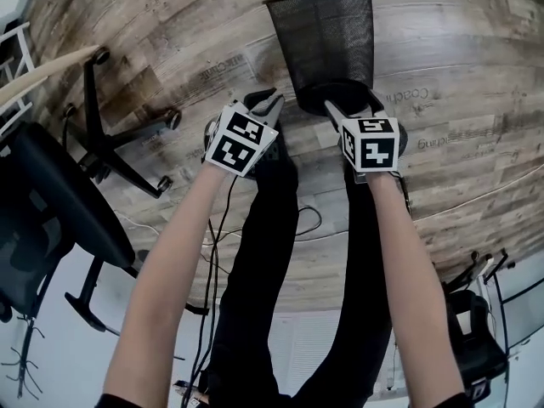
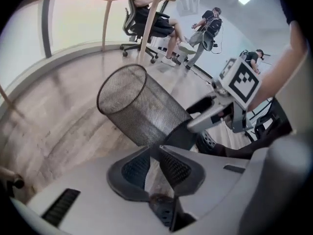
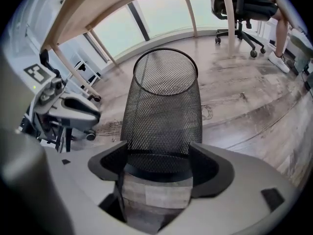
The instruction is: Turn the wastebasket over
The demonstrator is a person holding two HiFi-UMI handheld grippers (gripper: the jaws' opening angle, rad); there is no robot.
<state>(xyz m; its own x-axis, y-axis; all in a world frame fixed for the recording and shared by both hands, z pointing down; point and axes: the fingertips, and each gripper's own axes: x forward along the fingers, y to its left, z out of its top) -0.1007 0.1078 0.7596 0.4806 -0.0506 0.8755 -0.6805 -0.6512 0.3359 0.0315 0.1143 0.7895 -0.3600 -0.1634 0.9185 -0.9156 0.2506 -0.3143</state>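
The black mesh wastebasket [image 1: 323, 41] stands on the wooden floor just ahead of me, with its open rim far from me and its solid base nearest me. My right gripper [image 1: 348, 107] is down at that base. Its jaws are spread wide, and in the right gripper view the basket's [image 3: 164, 102] base ring sits between them; my right gripper [image 3: 159, 163] shows no squeeze on it. My left gripper [image 1: 268, 100] hangs just left of the base, clear of it. In the left gripper view its tips [image 2: 152, 151] meet with nothing between them, and the basket [image 2: 142, 111] lies ahead.
A black office chair [image 1: 51, 219] and its wheeled base [image 1: 110, 143] stand to my left beside a wooden desk leg [image 1: 42, 70]. Cables [image 1: 289, 223] trail on the floor near my legs. A second chair [image 1: 476, 347] is at right. People sit far across the room [image 2: 205, 23].
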